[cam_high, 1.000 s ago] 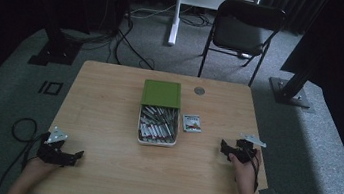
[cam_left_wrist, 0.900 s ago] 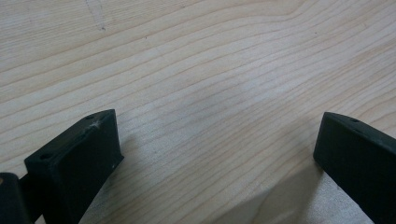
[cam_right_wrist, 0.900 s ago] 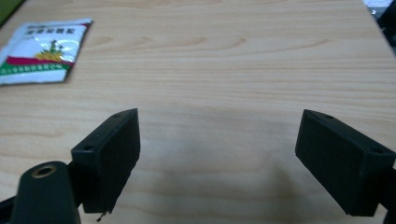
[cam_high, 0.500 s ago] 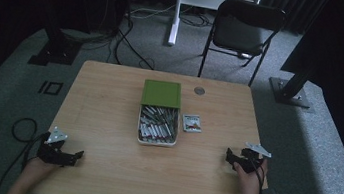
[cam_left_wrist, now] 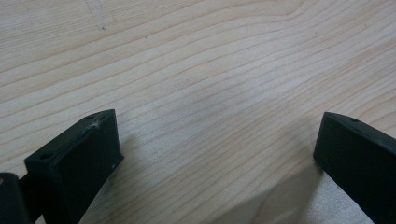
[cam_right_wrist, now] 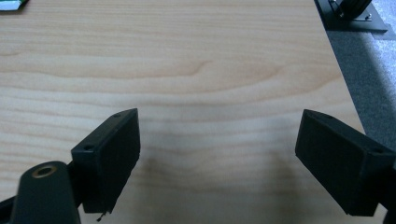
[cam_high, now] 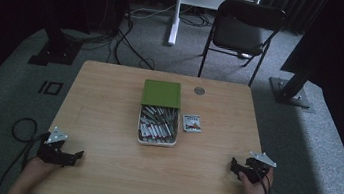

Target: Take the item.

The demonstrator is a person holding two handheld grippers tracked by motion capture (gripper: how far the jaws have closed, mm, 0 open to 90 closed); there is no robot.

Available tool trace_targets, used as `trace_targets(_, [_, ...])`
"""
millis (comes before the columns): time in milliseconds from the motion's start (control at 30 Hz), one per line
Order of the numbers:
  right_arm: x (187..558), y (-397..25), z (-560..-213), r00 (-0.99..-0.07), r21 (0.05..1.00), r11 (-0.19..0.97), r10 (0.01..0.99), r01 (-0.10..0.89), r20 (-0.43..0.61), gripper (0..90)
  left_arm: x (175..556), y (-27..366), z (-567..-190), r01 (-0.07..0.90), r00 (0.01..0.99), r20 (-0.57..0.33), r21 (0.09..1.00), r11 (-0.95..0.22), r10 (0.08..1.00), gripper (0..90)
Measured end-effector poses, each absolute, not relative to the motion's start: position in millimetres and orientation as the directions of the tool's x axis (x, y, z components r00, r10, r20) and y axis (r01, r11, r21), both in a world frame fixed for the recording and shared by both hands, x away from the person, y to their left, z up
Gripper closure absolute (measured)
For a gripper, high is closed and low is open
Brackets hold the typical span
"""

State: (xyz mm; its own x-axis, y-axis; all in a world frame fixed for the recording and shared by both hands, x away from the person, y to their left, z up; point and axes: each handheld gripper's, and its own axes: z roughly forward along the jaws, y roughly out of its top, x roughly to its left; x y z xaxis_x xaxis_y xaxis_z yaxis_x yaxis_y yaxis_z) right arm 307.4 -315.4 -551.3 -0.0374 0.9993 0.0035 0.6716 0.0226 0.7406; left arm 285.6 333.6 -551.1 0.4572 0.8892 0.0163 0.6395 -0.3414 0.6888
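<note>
A white tray (cam_high: pixel 138 136) of several small tubes sits mid-table, with a green box (cam_high: pixel 161 93) at its far end. A small packet (cam_high: pixel 191 123) lies just right of the tray. My left gripper (cam_high: pixel 71 157) rests at the table's near left corner, open, with bare wood between its jaws (cam_left_wrist: pixel 215 154). My right gripper (cam_high: pixel 236 167) sits low at the near right edge, open too, over bare wood (cam_right_wrist: pixel 217 154). Both are far from the tray.
The wooden table (cam_high: pixel 109 99) has a round grommet (cam_high: pixel 199 90) at the back. A folding chair (cam_high: pixel 241 30) stands behind it, with stand bases and cables on the carpet. The table's right edge (cam_right_wrist: pixel 343 84) is close to my right gripper.
My right gripper has drawn back toward the near right corner of the table. The left gripper has stayed put.
</note>
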Motion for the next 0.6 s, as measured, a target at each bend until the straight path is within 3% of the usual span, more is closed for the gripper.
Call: trace_targets(600, [290.1, -322.0, -557.2, -0.059, 0.728, 0.026, 0.998, 0.685, 0.020, 13.2, 285.5, 333.5, -551.2, 0.639, 0.457, 0.016, 0.690, -0.341, 0.889, 1.4])
